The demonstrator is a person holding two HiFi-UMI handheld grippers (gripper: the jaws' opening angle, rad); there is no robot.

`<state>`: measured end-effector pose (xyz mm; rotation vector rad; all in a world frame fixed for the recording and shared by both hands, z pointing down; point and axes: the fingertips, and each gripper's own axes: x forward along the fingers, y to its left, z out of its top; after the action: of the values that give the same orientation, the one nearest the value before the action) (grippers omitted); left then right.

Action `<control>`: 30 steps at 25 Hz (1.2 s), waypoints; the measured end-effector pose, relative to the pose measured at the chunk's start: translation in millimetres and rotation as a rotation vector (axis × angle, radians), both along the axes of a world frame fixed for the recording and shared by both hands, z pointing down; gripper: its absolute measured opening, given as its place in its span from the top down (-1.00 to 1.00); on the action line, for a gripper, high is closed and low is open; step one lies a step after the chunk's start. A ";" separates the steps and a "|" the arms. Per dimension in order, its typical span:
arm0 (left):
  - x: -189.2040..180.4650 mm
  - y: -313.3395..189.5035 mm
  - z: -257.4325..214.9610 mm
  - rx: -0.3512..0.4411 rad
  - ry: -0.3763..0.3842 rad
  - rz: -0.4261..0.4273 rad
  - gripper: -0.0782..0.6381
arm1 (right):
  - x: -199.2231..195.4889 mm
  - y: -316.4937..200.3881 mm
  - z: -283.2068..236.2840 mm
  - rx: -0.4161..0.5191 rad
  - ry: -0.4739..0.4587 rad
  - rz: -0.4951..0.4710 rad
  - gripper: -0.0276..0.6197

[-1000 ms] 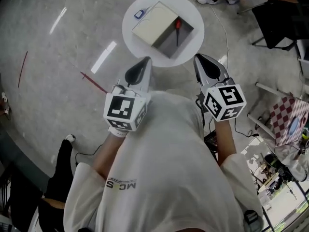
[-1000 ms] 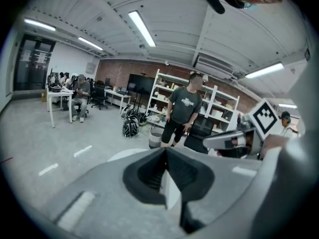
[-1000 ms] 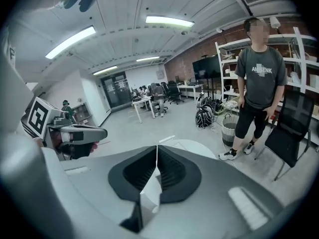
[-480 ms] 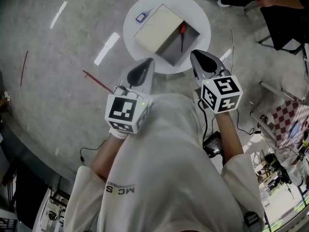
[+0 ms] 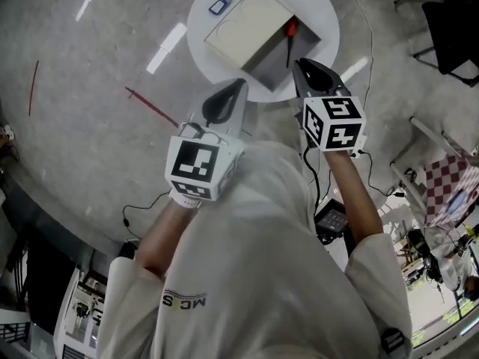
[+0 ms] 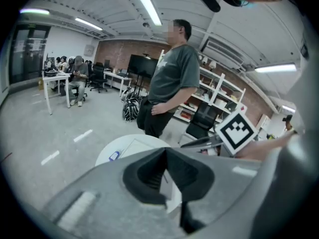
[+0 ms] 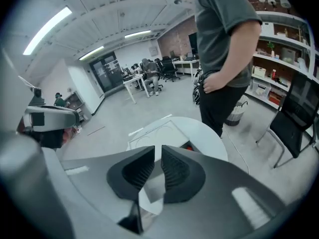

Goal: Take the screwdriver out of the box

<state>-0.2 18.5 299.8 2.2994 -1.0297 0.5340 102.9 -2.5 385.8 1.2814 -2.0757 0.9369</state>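
A beige box (image 5: 243, 32) lies on a round white table (image 5: 202, 10), its lid slid aside over a dark open end (image 5: 275, 64). A red-handled screwdriver (image 5: 290, 30) lies in that open end; its red handle (image 7: 187, 146) also peeks above my right jaws. My right gripper (image 5: 297, 63) hovers just short of the screwdriver's shaft, jaws all but touching and empty. My left gripper (image 5: 239, 83) is at the table's near rim, jaws shut and empty. In the left gripper view, the left gripper (image 6: 165, 150) points at the table (image 6: 112, 151).
A small blue tag (image 5: 218, 6) lies on the table beside the box. A person (image 6: 172, 83) in a grey shirt stands just beyond the table. A black chair (image 7: 294, 128) is at the right. Cables (image 5: 150, 200) run over the grey floor.
Both grippers have moved forward to the table. The right gripper's tip has gone from short of the table to the box's open end. Jaws unchanged.
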 end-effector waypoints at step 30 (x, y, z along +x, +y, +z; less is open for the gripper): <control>-2.8 -35.7 125.6 -0.166 -0.008 -0.035 0.78 | 27.9 -69.7 229.5 -0.328 0.173 0.197 0.69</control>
<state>-3.0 -17.2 425.4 2.1318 -0.9897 0.5923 130.8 -72.1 615.3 1.3513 -1.6075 1.1536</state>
